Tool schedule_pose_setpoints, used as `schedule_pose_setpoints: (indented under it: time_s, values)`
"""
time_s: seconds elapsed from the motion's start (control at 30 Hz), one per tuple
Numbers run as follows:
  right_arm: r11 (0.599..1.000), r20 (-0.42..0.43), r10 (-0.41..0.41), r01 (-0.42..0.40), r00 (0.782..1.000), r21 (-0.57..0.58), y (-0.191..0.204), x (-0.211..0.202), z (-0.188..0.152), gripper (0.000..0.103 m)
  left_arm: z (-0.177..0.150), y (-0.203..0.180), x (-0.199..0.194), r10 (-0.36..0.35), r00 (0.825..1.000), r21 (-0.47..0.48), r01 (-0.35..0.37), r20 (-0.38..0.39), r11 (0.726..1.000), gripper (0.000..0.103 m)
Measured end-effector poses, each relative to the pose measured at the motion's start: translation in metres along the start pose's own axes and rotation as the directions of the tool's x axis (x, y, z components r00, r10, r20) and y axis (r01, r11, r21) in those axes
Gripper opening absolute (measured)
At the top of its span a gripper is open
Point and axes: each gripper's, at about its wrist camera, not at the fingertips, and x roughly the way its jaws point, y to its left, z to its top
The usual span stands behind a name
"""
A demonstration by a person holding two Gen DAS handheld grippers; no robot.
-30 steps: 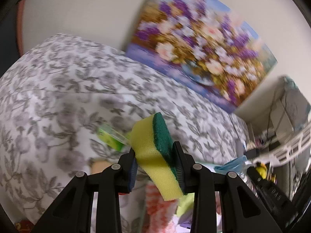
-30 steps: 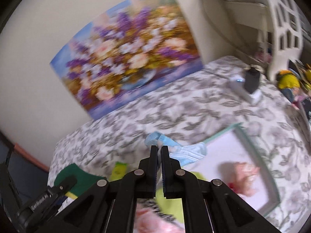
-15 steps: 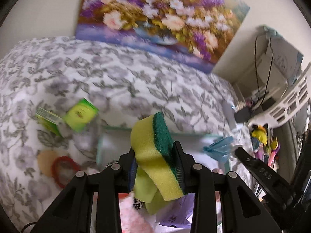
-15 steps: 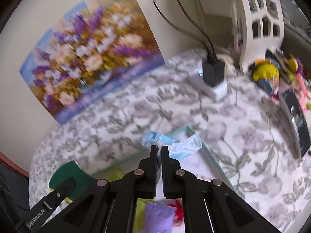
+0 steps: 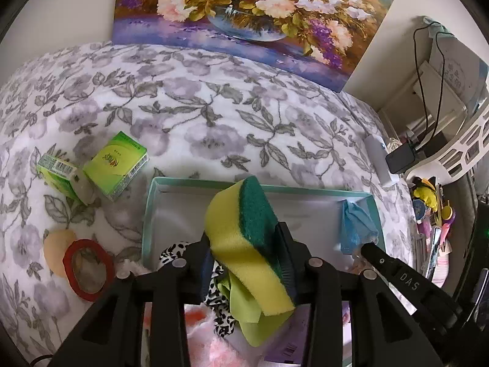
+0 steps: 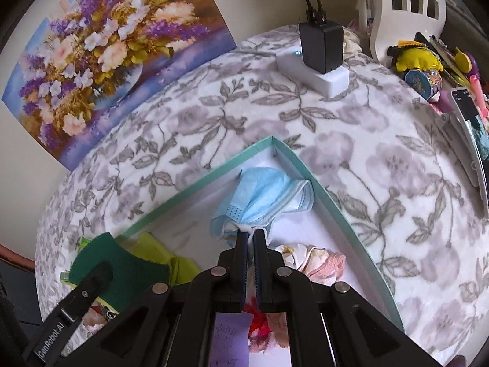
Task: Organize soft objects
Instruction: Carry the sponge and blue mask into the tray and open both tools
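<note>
Left gripper [image 5: 244, 253]: clamped on the sponge, jaws pressing its yellow face on one side and its green face on the other, held above the tray.
Sponge [image 5: 244, 238]: yellow foam with a dark green scouring layer, tilted, upper end toward the far rim, lower end hanging past the fingers over the near pile; green face also visible at lower left in the right wrist view [image 6: 113, 263].
Right gripper [image 6: 250, 235]: jaws nearly together, pinching the white edge of the face mask, only a thin gap between the pads.
Face mask [image 6: 262, 195]: light blue, crumpled, inside the tray near its far right corner, touching the tray floor; seen too from the left wrist [image 5: 356, 226].
Tray [image 5: 195, 182]: shallow, white inside, teal rim, lying on the floral cloth [image 5: 214, 116].
Tray contents: lime-green cloth [image 5: 244, 312], black-and-white patterned fabric [image 5: 175, 249], pink fluffy item [image 6: 324, 264], all at the near end.
Outside the tray, left: two green boxes [image 5: 116, 165], red ring [image 5: 87, 270] overlapping a beige pad [image 5: 56, 246].
Background: flower painting [image 5: 244, 9] against the wall; black charger [image 6: 321, 46] plugged into a white block.
</note>
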Motion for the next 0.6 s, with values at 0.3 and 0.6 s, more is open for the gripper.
schedule_pose_setpoints:
  time_s: [0.3, 0.6]
  values:
    - [0.999, -0.021, -0.035, 0.034, 0.999, -0.027, 0.007, -0.008, -0.002, 0.008, 0.008, -0.002, -0.017, 0.053, 0.998, 0.01, -0.052, -0.025, 0.999, 0.064]
    - [0.995, -0.023, -0.054, 0.052, 0.998, -0.085, 0.02, -0.026, -0.003, 0.041, 0.018, 0.0, -0.045, 0.09, 0.996, 0.02, -0.09, 0.022, 0.996, 0.086]
